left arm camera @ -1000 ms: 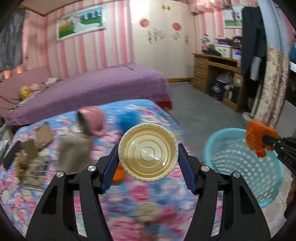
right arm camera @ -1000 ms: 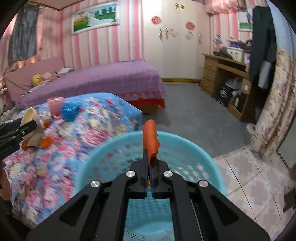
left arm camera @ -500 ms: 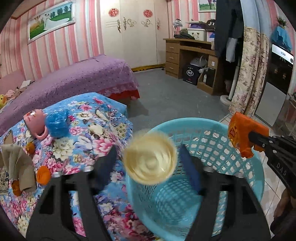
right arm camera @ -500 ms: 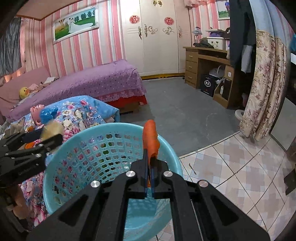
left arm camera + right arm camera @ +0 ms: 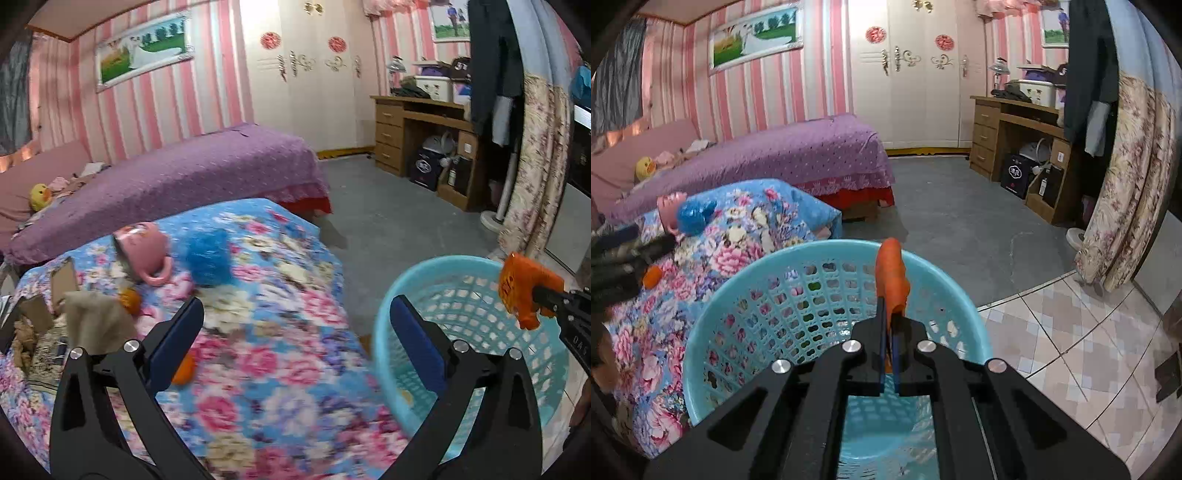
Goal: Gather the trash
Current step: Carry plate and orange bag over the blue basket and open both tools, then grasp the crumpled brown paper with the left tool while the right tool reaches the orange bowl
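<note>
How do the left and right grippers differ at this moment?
The left gripper has its jaws wide apart, just opened, with nothing between them; the right gripper is shut on an orange wrapper. The left points over the floral bedspread, the right over the blue basket. Both are black with blue pads.

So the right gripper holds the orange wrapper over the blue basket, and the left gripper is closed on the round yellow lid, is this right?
Not quite. The left gripper is open and empty: in the left wrist view its jaws stand wide apart, having just been opening, with only the flowered blanket showing between them. The rest holds: the right gripper is shut on the orange wrapper over the blue basket.
</note>
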Action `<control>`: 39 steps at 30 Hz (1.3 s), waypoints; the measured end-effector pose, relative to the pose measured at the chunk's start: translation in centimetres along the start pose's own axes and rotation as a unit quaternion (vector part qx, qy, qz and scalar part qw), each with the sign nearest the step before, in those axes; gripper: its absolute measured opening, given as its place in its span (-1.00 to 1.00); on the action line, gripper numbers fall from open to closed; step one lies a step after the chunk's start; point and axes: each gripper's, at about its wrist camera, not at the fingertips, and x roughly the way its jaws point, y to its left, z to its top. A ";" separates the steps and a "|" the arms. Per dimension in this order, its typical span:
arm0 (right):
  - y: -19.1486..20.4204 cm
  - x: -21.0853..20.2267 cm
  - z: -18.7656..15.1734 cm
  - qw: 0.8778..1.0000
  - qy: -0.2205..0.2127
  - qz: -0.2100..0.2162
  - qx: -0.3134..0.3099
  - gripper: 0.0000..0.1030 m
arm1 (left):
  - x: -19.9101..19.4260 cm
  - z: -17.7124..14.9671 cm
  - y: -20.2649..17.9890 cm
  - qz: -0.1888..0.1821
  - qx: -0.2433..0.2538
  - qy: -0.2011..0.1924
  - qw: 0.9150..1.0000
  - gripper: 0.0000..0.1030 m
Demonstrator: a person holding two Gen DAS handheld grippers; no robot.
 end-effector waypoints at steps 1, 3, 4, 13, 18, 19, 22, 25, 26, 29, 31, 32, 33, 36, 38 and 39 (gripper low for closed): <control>0.1 0.0 0.0 1.000 0.002 -0.002 -0.001 -0.93 | -0.1 0.1 0.7 0.003 -0.004 0.000 1.000 0.89; -0.1 0.4 0.1 1.000 0.011 0.000 0.015 -0.93 | -0.4 0.1 1.8 0.006 -0.013 0.001 1.000 0.89; -0.2 0.4 0.1 1.000 0.014 0.001 0.025 -0.92 | -0.5 0.1 2.4 0.008 -0.017 0.002 1.000 0.89; 1.6 0.6 0.7 0.998 0.016 -0.036 0.045 0.40 | -2.7 -0.9 8.1 0.039 -0.031 0.000 0.999 0.90; 3.2 -0.8 1.5 0.996 -0.017 -0.062 0.058 0.76 | -4.2 -1.6 11.9 0.059 -0.042 -0.005 0.997 0.90; 3.6 -1.1 1.7 0.996 -0.022 -0.062 0.059 0.79 | -4.6 -1.7 12.9 0.062 -0.047 -0.006 0.997 0.90; 5.8 -1.8 2.4 0.996 -0.041 -0.053 0.058 0.89 | -5.5 -2.2 15.7 0.072 -0.057 -0.007 0.996 0.90; 8.4 -2.2 2.8 0.997 -0.052 -0.044 0.045 0.91 | -6.3 -2.9 18.5 0.091 -0.060 -0.009 0.994 0.90; 9.5 -2.4 3.0 0.997 -0.057 -0.040 0.041 0.91 | -6.6 -3.2 19.6 0.096 -0.062 -0.008 0.993 0.90; 12.4 -2.5 3.6 0.997 -0.067 -0.020 0.028 0.91 | -7.0 -4.3 22.5 0.108 -0.066 0.003 0.992 0.90; 14.5 -2.3 3.8 0.997 -0.070 -0.013 0.016 0.91 | -7.1 -5.1 24.4 0.118 -0.070 0.009 0.991 0.90; 15.6 -2.1 3.9 0.997 -0.070 -0.008 0.008 0.91 | -7.1 -5.5 25.3 0.124 -0.074 0.012 0.989 0.90; 16.8 -1.9 4.0 0.998 -0.069 -0.002 0.002 0.91 | -7.1 -6.0 26.5 0.131 -0.080 0.016 0.988 0.90; 19.6 -1.3 3.8 0.998 -0.062 0.013 -0.013 0.91 | -6.9 -6.8 28.8 0.141 -0.097 0.021 0.985 0.90; 21.1 -1.0 3.7 0.998 -0.058 0.018 -0.022 0.91 | -7.1 -7.6 30.5 0.151 -0.104 0.019 0.983 0.90; 21.7 -0.9 3.6 0.998 -0.056 0.021 -0.027 0.91 | -7.2 -8.1 31.5 0.157 -0.107 0.016 0.982 0.90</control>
